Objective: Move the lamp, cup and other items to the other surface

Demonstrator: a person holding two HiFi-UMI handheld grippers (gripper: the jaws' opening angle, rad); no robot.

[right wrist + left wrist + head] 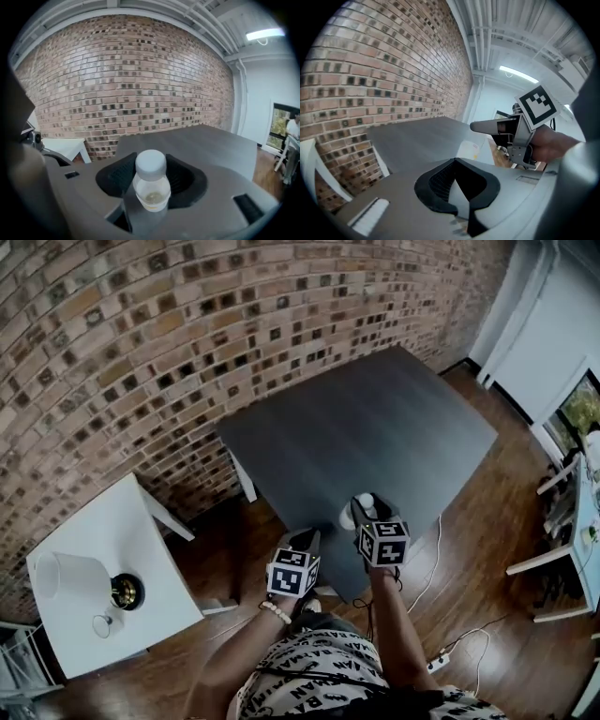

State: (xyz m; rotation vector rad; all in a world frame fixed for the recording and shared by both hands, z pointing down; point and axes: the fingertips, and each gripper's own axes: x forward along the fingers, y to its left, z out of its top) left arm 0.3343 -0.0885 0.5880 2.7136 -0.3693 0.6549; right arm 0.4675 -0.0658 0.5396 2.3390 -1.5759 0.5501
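Between pads of right tongs [151, 174]: small clear bottle [151, 190], white cap up, pinched at body. Left tongs [457, 185] pressed together, nothing in them, just beside right pair. Both hung over near edge of dark table [375, 427], which was bare. Lamp [80, 579] and cup [101, 624] stood well apart on white side table [141, 531]. Step judged: bottle transfer, arrival at dark table. Next move likely called for: lower bottle upright onto dark top, spread pads, back off without tipping it; then lamp and cup.
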